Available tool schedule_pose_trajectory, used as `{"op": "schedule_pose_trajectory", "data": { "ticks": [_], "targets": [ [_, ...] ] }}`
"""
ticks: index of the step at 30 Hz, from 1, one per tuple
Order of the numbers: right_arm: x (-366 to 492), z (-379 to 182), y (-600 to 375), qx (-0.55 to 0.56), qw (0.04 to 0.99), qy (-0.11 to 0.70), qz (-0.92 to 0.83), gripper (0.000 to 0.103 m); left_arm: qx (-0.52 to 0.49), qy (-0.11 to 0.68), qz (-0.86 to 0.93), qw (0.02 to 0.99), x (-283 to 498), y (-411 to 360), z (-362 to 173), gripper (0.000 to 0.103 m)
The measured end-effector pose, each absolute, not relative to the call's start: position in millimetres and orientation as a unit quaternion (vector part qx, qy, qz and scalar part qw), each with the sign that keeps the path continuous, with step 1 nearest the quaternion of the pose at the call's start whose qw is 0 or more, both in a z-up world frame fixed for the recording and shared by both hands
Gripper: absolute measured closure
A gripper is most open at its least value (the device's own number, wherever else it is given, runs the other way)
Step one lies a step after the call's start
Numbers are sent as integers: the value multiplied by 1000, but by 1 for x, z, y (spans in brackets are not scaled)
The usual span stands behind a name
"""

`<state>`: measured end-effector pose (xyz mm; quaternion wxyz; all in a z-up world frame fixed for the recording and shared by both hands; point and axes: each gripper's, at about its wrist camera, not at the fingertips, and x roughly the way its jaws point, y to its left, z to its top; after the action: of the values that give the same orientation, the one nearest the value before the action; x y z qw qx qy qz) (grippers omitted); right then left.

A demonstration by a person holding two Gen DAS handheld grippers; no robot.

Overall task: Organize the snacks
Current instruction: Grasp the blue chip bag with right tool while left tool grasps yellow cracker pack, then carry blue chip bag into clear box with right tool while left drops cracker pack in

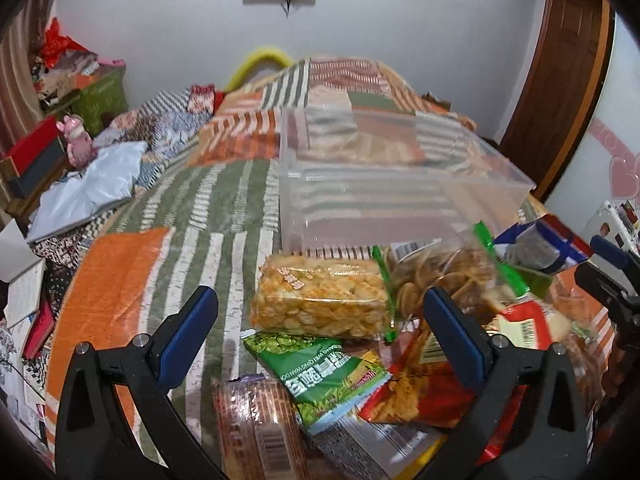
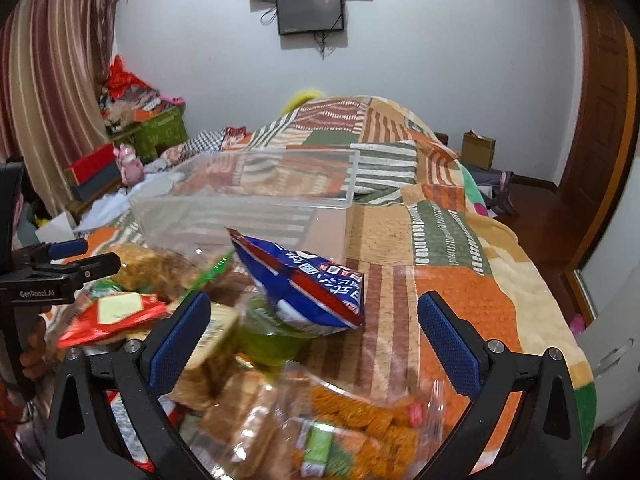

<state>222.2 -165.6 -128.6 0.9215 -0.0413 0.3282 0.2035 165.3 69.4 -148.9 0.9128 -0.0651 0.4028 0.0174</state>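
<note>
A pile of snack packs lies on a patchwork bedspread. In the left wrist view, a clear pack of yellow puffed snacks point(image 1: 320, 298) lies ahead, with a green pea pack point(image 1: 324, 372) below it and a bag of round crackers point(image 1: 448, 276) to the right. My left gripper point(image 1: 320, 332) is open above them and holds nothing. An empty clear plastic bin point(image 1: 400, 192) stands behind the pile. In the right wrist view, a blue and red bag point(image 2: 304, 284) rests on a green cup point(image 2: 268, 332). My right gripper point(image 2: 314, 336) is open and empty over the pile, before the bin point(image 2: 248, 204).
The bedspread point(image 2: 440, 240) runs to the far wall, with its edge dropping off at right. Boxes and clutter point(image 1: 60, 120) stand left of the bed. A wooden door point(image 1: 560, 80) is at right. My left gripper point(image 2: 60, 268) shows at the left edge of the right wrist view.
</note>
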Motion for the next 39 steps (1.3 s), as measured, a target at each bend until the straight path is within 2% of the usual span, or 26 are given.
{"op": "schedule_pose_trajectory", "data": {
  "ticks": [3, 6, 12, 15, 18, 22, 39],
  "targets": [
    [236, -136, -164, -57, 912, 346, 212, 11, -69, 419, 13, 905, 173, 72, -156, 0],
    [249, -142, -162, -56, 900, 369, 228, 13, -65, 422, 16, 904, 178, 73, -159, 0],
    [262, -147, -157, -57, 885, 393, 244, 19, -69, 433, 9, 899, 186, 75, -164, 14],
    [262, -151, -153, -63, 879, 403, 245, 31, -81, 435, 4, 897, 187, 77, -168, 17],
    [265, -152, -158, -46, 879, 408, 243, 33, -81, 433, 3, 898, 185, 76, -169, 25],
    [265, -150, -164, -22, 881, 408, 241, 37, -78, 428, 7, 900, 184, 75, -169, 29],
    [244, -105, -176, 1, 905, 347, 245, 43, -65, 366, 16, 928, 150, 77, -119, 30]
  ]
}}
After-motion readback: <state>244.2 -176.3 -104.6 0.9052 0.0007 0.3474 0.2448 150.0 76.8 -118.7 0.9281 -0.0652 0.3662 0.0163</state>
